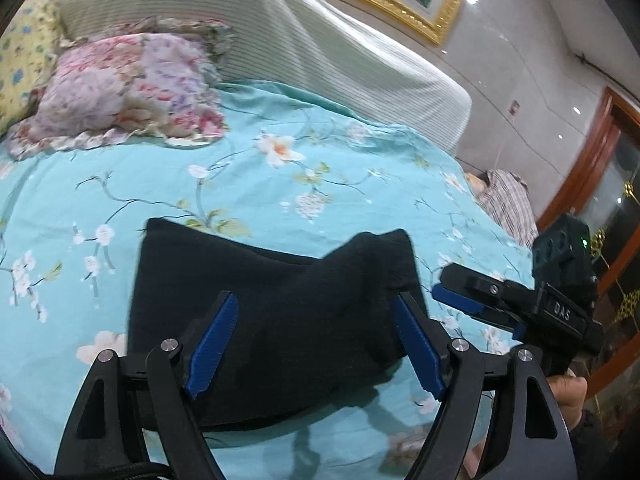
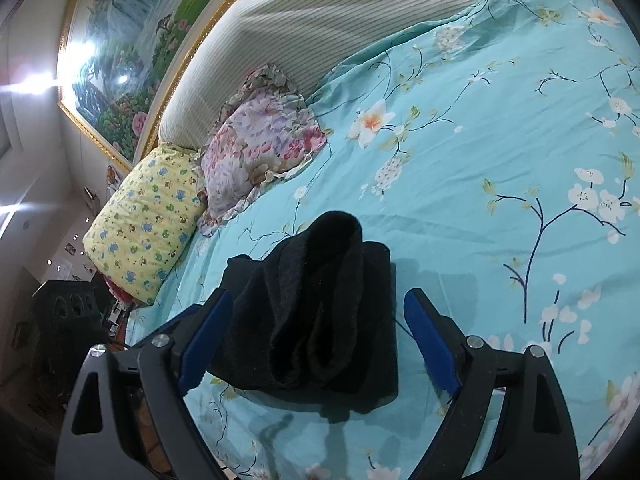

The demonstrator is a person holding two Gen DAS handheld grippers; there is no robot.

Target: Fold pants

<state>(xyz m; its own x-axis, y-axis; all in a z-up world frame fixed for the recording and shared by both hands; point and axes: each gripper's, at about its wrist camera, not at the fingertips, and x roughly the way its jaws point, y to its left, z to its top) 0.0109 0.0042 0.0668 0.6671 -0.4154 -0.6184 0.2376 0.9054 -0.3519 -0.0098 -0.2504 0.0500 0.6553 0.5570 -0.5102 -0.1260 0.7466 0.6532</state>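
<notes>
The black pants (image 1: 276, 320) lie folded in a compact bundle on the turquoise floral bedspread (image 1: 280, 184). My left gripper (image 1: 316, 340) is open, hovering just above the bundle with its blue pads on either side, holding nothing. My right gripper (image 1: 452, 300) shows at the right edge of the bundle in the left wrist view. In the right wrist view the right gripper (image 2: 316, 336) is open and empty over the pants (image 2: 320, 316), which show rolled layers on top of the bedspread (image 2: 480, 160).
A pink floral pillow (image 1: 120, 92) and a yellow patterned pillow (image 2: 148, 216) lie at the head of the bed against a striped headboard (image 1: 280, 32). A gold-framed painting (image 2: 132, 52) hangs above. A plaid cloth (image 1: 508, 204) lies beyond the bed's right edge near a wooden cabinet.
</notes>
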